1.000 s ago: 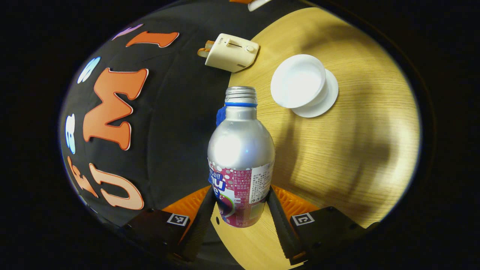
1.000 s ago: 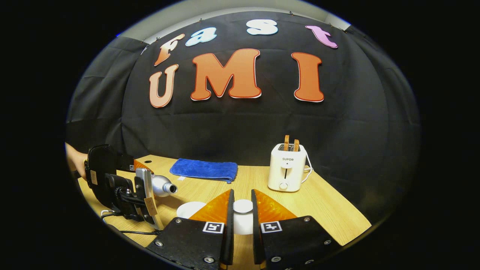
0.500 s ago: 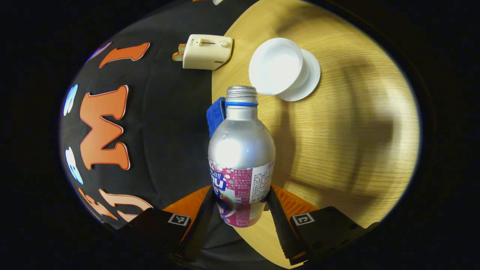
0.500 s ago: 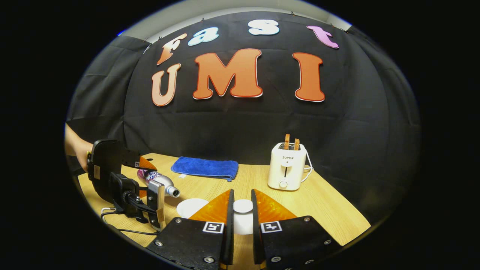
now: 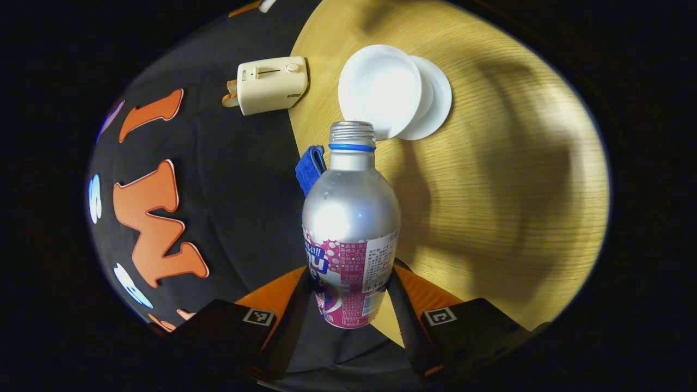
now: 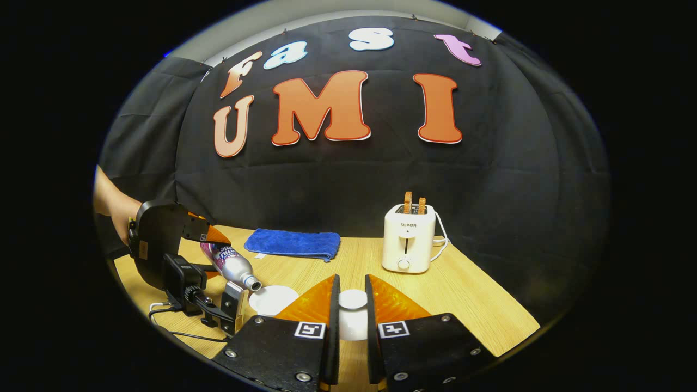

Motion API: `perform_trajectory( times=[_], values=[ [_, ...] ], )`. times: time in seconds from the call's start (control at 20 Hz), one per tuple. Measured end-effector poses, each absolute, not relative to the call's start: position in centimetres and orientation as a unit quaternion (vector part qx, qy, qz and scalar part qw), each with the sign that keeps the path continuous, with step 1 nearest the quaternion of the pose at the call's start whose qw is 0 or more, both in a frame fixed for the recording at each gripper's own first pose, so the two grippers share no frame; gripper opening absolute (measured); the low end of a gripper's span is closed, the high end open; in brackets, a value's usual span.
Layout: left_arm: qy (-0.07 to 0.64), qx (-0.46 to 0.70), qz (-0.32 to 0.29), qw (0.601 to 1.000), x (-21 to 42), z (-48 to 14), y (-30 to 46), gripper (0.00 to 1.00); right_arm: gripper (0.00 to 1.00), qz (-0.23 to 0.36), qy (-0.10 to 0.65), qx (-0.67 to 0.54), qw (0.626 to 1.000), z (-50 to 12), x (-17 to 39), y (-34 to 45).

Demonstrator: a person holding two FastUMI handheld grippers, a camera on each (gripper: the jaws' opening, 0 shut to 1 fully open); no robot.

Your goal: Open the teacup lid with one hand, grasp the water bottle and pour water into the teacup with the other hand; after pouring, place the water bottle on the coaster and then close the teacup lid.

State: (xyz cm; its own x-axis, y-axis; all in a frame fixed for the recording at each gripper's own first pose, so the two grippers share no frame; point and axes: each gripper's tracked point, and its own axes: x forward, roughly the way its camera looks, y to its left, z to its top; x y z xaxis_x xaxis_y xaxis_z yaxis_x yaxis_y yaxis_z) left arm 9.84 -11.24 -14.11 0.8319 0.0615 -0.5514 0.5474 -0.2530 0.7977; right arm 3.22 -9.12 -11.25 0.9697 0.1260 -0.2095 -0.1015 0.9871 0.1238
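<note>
Water bottle (image 5: 351, 218), uncapped, sits centre frame in the left gripper view, clamped low on its labelled body between the two fingers of the left gripper (image 5: 349, 302); long axis runs straight up the frame, away from the fingers, mouth toward the teacup (image 5: 379, 90) at upper centre. In the right gripper view the same bottle (image 6: 231, 264) lies at lower left, tipped neck-down and pointing right, its mouth just above the near rim of the teacup (image 6: 272, 299); a hand (image 6: 111, 209) holds that gripper from the left edge. No stream can be made out in either view; whether water is running I cannot tell. Teacup is open, standing on a white saucer (image 5: 435, 103) that pokes out on its right in the left gripper view. Teacup lid (image 6: 353, 314) is at lower centre of the right gripper view, between the fingers of the right gripper (image 6: 351, 321), which pinch it on both sides and hold it just right of the cup. Key relation: bottle mouth overlaps only the cup's near edge, not its middle, so judged from here the pour wants the mouth carried a little further over the bowl, or more tilt. Room: bare wooden table (image 5: 517, 179) on the right of the left gripper view; toaster (image 6: 407, 239) and blue cloth (image 6: 291, 243) sit toward the back, well apart from the cup. No coaster identified with certainty. Risk: spill over the near rim onto the saucer.
</note>
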Motion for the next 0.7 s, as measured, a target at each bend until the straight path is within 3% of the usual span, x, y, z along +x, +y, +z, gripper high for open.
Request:
perform_trajectory(
  times=[0.3,0.7],
  values=[
    [0.190,0.795,-0.209,0.537,10.4,-13.1,-11.6,0.84,0.21,0.055,0.111,0.060,0.991,-11.8,2.9,-9.6],
    [0.175,0.813,-0.198,0.519,10.6,-11.7,-11.8,0.83,0.22,0.057,0.110,0.064,0.990,-11.9,3.0,-9.8]
  ],
)
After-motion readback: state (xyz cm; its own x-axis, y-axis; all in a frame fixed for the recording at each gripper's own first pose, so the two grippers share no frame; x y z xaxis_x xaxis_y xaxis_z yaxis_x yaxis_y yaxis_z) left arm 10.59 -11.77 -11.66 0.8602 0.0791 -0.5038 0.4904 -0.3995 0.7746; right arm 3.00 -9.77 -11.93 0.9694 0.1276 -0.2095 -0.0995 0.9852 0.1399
